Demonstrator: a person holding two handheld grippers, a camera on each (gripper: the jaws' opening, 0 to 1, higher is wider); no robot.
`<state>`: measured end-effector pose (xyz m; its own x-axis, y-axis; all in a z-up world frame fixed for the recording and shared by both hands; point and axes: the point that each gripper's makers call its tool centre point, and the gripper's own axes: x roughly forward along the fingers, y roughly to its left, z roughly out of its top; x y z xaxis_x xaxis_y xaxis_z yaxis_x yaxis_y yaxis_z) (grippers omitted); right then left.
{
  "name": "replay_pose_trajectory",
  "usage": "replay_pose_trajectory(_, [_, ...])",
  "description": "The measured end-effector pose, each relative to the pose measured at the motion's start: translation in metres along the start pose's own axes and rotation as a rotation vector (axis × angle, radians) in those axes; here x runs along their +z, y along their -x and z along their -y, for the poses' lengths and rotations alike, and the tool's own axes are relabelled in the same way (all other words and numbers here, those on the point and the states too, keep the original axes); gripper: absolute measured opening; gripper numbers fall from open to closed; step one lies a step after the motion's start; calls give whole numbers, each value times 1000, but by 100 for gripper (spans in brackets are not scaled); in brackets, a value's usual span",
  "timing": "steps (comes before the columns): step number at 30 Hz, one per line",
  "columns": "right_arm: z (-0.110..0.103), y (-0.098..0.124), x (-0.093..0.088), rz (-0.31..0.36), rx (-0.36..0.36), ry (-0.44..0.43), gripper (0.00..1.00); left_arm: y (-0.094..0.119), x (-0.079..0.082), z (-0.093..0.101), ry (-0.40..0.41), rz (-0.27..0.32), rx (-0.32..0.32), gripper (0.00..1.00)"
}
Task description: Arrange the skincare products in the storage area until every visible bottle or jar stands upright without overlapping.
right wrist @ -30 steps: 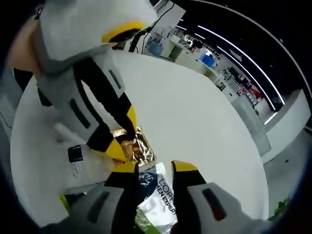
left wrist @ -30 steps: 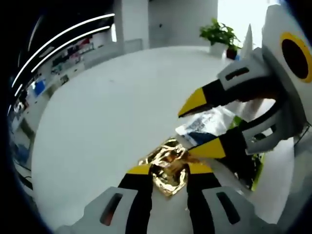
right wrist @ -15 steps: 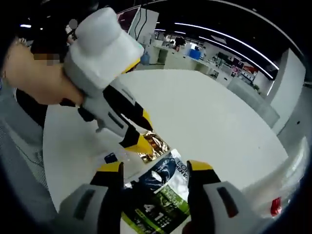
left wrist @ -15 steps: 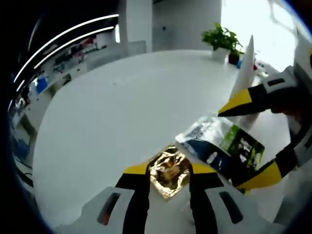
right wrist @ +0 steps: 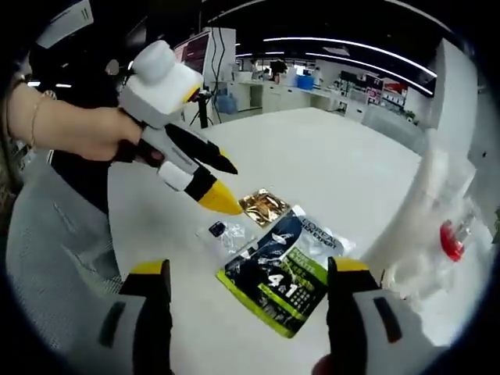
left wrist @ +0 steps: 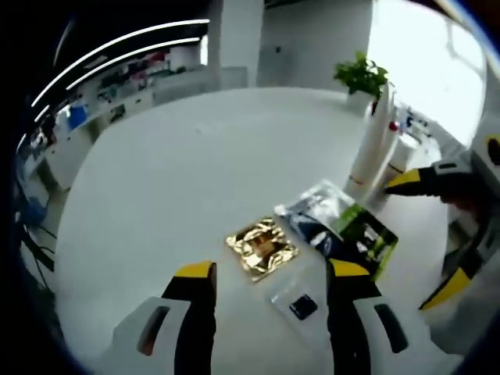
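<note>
the gold sachet [left wrist: 262,248] lies flat on the white table [left wrist: 156,180], just ahead of the left gripper [left wrist: 269,273], whose jaws stand wide and empty. the green-black sachet [right wrist: 283,279] lies between the right gripper [right wrist: 250,269] jaws, also wide, untouched.

Own left gripper [left wrist: 267,275] at bottom centre, yellow-tipped black jaws spread wide and empty. Between the tips, flat on the round white table [left wrist: 172,172]: crinkled gold foil sachet [left wrist: 262,247], small clear sachet with dark label [left wrist: 299,305]. Right of centre, a green-and-dark printed pouch [left wrist: 344,229]. Upper right, tall white bottle [left wrist: 369,144] upright, potted green plant [left wrist: 360,76] behind. Right gripper [left wrist: 437,234] at right edge, jaws apart.
</note>
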<state>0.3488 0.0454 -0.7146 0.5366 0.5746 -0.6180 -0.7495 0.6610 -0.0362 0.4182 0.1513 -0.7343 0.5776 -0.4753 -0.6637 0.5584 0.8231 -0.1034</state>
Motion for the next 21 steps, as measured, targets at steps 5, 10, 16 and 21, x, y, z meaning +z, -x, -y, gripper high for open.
replay_pose_trajectory(5, [9,30,-12,8,-54,-109,90,21,-10,6,33,11,4,64])
replay_pose_trajectory(10, [20,57,-19,26,-110,-167,95,44,-17,12,59,25,9,76])
replay_pose_trajectory(16, [28,85,-25,61,-172,-227,97,74,-25,18,81,52,17,85])
replay_pose_trajectory(21, [28,105,-32,95,-207,-274,99,93,-35,23,84,63,16,92])
